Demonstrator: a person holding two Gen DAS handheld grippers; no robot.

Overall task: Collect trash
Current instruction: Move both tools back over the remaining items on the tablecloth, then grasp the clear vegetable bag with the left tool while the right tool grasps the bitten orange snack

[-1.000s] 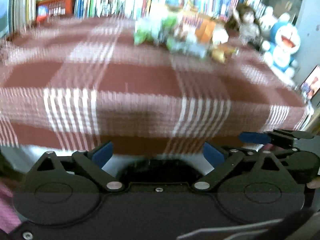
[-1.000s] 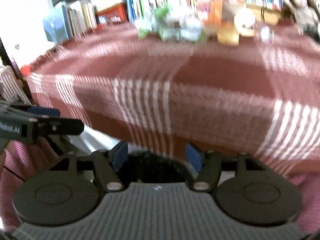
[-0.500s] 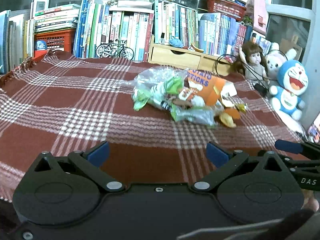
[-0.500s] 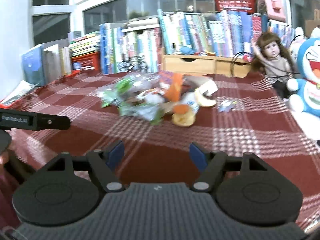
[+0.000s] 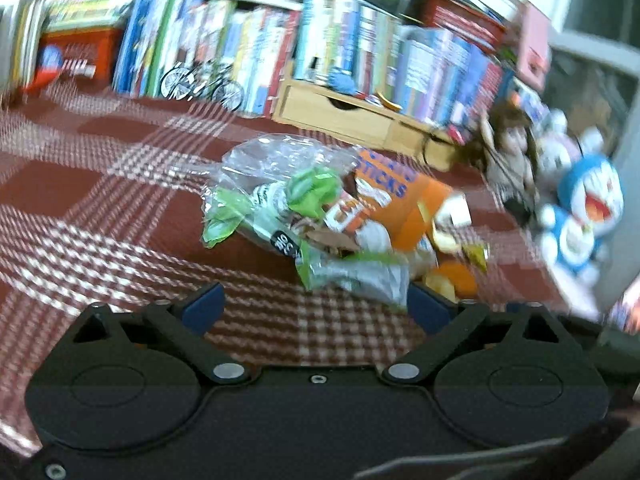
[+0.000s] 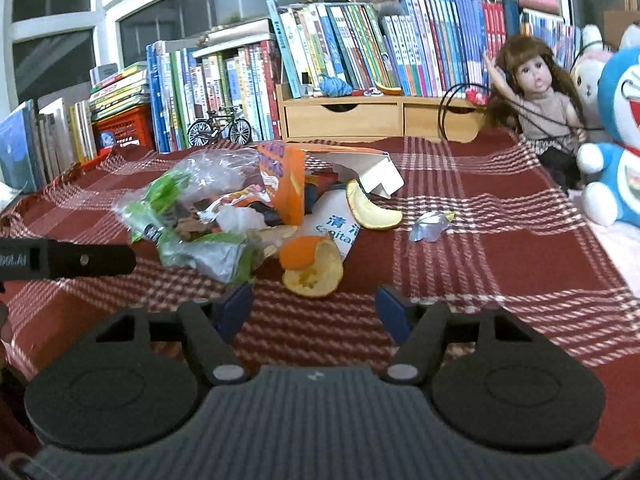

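Observation:
A heap of trash lies on the red checked tablecloth: a clear plastic bag with green wrappers, an orange snack box, a white carton, orange peel, a peel slice and a foil scrap. My left gripper hovers just short of the heap's near edge, its jaws wide and closing, nothing between them. My right gripper sits just before the orange peel, jaws apart and closing on nothing. One finger of the left gripper shows at the right wrist view's left edge.
Rows of books line the back with a wooden drawer unit, a toy bicycle and a red basket. A doll and a blue plush toy sit at the right edge.
Both grippers have come forward over the table's front edge toward the heap, which now fills more of each view. The left view has swung and blurred.

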